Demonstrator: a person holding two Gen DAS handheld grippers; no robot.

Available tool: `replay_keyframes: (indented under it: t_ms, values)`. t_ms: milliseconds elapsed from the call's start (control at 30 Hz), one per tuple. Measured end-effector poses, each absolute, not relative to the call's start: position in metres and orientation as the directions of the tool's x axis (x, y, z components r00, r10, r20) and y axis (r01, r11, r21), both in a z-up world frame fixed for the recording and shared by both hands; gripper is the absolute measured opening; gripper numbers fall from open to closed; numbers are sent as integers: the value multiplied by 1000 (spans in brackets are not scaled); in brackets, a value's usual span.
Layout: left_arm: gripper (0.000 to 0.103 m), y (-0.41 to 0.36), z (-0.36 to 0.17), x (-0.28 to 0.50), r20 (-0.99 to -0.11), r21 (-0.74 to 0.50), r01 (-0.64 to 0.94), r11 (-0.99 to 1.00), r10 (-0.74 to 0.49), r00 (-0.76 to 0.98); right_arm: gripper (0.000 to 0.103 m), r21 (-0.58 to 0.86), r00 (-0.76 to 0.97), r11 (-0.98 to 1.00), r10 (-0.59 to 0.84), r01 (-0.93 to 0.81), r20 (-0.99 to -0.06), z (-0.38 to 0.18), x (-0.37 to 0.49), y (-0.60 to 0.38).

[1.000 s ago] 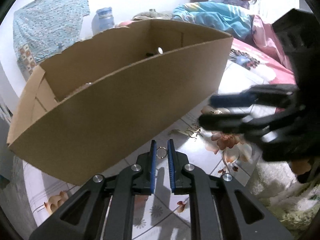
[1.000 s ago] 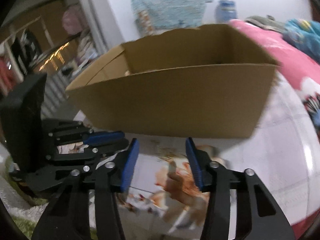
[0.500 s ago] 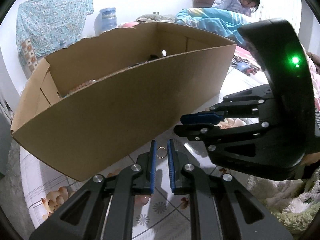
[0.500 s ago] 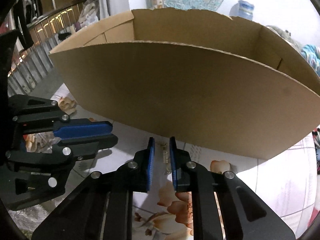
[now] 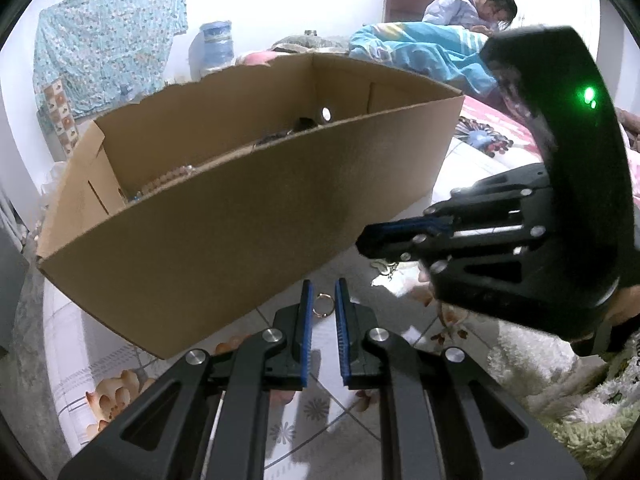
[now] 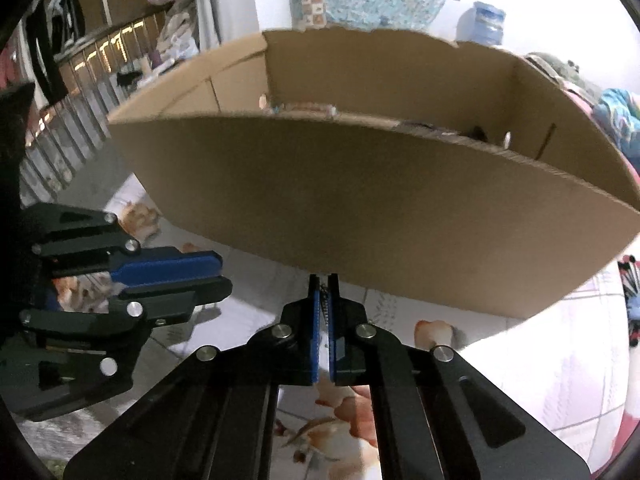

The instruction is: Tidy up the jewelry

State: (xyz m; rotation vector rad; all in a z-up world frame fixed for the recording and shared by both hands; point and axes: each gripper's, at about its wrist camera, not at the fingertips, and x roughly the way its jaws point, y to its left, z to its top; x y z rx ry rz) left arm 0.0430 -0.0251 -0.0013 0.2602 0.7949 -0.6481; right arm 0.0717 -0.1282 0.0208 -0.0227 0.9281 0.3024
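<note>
A small gold ring (image 5: pixel 323 305) sits between the blue pads of my left gripper (image 5: pixel 323 288), which is shut on it just above the floral sheet. In the right wrist view my right gripper (image 6: pixel 324 280) is closing tight on a thin dangling chain piece (image 6: pixel 326 304), with the pads nearly touching. The open cardboard box (image 5: pixel 240 220) stands right behind both grippers, its near wall (image 6: pixel 360 208) filling the view. Beads (image 5: pixel 172 176) and dark pieces show inside it. From the left wrist view the right gripper (image 5: pixel 362 242) hovers to the right over some gold bits (image 5: pixel 384 270). The left gripper (image 6: pixel 222 276) shows at left.
A floral sheet (image 5: pixel 312 412) covers the surface. A shaggy pale rug (image 5: pixel 560 400) lies at the right. Behind the box are a person (image 5: pixel 476 8) on a bed with a blue blanket, a water jug (image 5: pixel 216 46) and a hanging cloth. A railing (image 6: pixel 80 80) runs at the far left.
My right gripper swung in close beside the left one and its jaws went from wide apart to nearly together on the chain piece. The left gripper kept still with the ring.
</note>
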Motion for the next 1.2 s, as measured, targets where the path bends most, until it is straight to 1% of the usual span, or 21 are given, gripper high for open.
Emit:
replay_keyframes:
  t_ms: [167, 267, 300, 433, 467, 567, 667, 833, 933, 967, 1033, 1067, 1100, 1167, 1200]
  values:
    - [10, -23, 12, 33, -704, -3, 638, 770, -455, 545, 2, 214, 590, 945, 322, -247, -740, 43, 62, -151]
    - [10, -17, 30, 30, -674, -21, 650, 759, -491, 552, 2, 280, 620, 926, 378, -254, -687, 62, 61, -158]
    - [10, -15, 39, 31, -656, -35, 655, 755, -512, 554, 2, 292, 634, 921, 389, -257, -668, 69, 60, -159]
    - [10, -11, 70, 30, -582, -25, 681, 732, -564, 585, 2, 340, 688, 900, 430, -273, -585, 102, 70, -159]
    - [10, -11, 80, 32, -558, -27, 689, 724, -583, 591, 2, 351, 695, 895, 437, -275, -571, 108, 73, -161]
    - [10, -15, 96, 47, -528, -38, 685, 728, -597, 604, 2, 390, 709, 881, 455, -269, -539, 120, 87, -174]
    - [10, -27, 98, 72, -547, -60, 665, 745, -581, 602, 2, 391, 714, 888, 436, -242, -549, 121, 105, -183]
    - [10, -53, 79, 117, -634, -125, 640, 758, -558, 536, 2, 356, 696, 917, 375, -181, -612, 103, 138, -197]
    - [11, -67, 66, 141, -670, -169, 632, 756, -559, 489, 4, 359, 681, 919, 368, -162, -634, 94, 151, -205]
    - [11, -72, 63, 147, -685, -160, 624, 765, -541, 488, 7, 361, 677, 920, 363, -152, -640, 89, 158, -208]
    - [11, -78, 60, 155, -701, -145, 611, 778, -516, 491, 8, 343, 675, 929, 342, -138, -654, 82, 169, -212]
    - [11, -80, 58, 160, -707, -147, 600, 786, -508, 492, 14, 336, 679, 932, 333, -134, -654, 82, 170, -214]
    - [13, -80, 57, 162, -711, -147, 592, 793, -501, 494, 17, 329, 686, 936, 322, -127, -653, 81, 172, -216]
    - [22, -78, 56, 165, -711, -149, 579, 802, -493, 501, 20, 342, 700, 932, 323, -119, -637, 84, 170, -224]
    - [22, -76, 55, 165, -709, -151, 575, 804, -494, 504, 21, 348, 707, 930, 324, -117, -629, 86, 167, -228]
